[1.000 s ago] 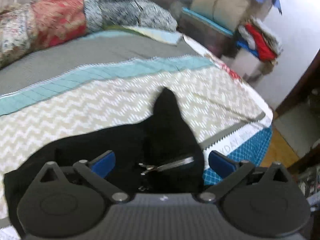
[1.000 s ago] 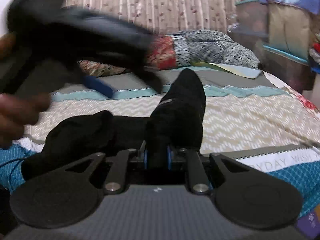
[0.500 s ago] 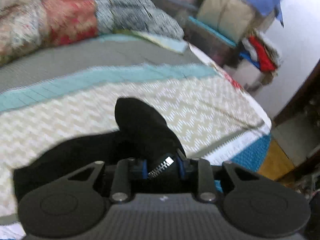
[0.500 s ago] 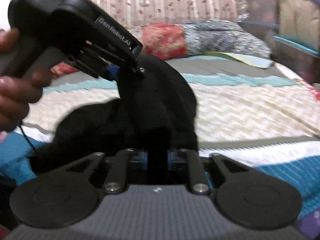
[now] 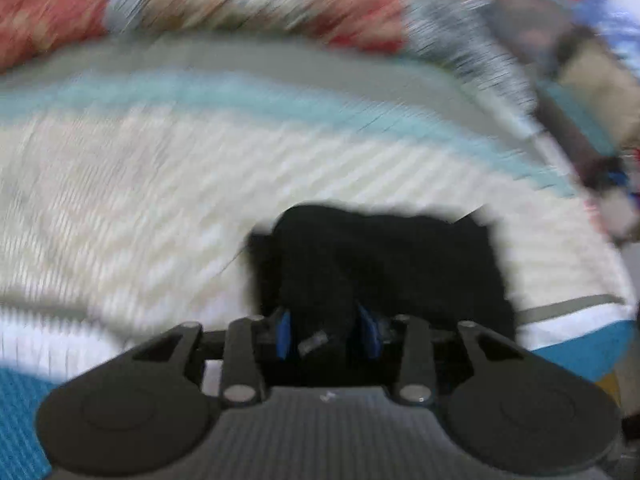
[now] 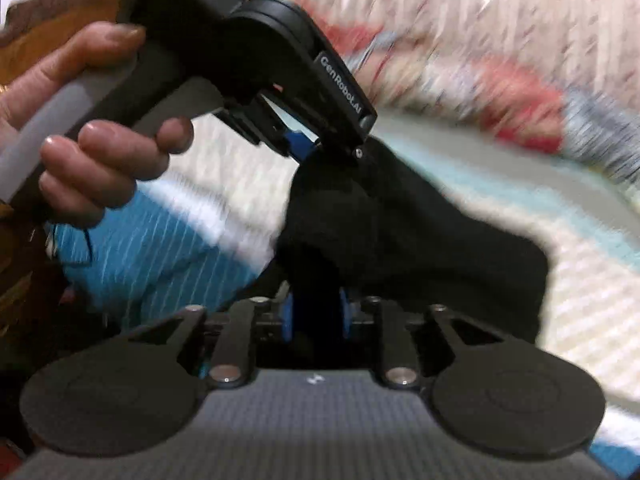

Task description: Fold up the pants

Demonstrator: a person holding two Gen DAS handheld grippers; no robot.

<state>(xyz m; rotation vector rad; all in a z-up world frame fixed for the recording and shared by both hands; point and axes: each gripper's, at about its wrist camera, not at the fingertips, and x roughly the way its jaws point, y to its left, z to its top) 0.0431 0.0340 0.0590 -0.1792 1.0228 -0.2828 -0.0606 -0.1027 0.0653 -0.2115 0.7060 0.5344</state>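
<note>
The black pants (image 5: pixel 392 264) lie bunched on the bed; both views are motion-blurred. My left gripper (image 5: pixel 326 334) is shut on a fold of the pants with a zipper end showing between the blue pads (image 5: pixel 283 330). My right gripper (image 6: pixel 316 316) is shut on another fold of the pants (image 6: pixel 420 236). In the right wrist view the left gripper (image 6: pixel 316 148) comes in from the upper left, held by a hand (image 6: pixel 100 152), and lifts the cloth into a peak above the bed.
The bed cover (image 5: pixel 140 184) has beige zigzag, a teal band and a grey strip, with a blue edge (image 6: pixel 152 248) at the front. Patterned pillows (image 5: pixel 260 4) lie at the head. Stacked boxes and clothes (image 5: pixel 592 80) stand to the right of the bed.
The left gripper closed on the zipper part of the pants, then both grippers swung left with the cloth. The left gripper now holds its fold higher.
</note>
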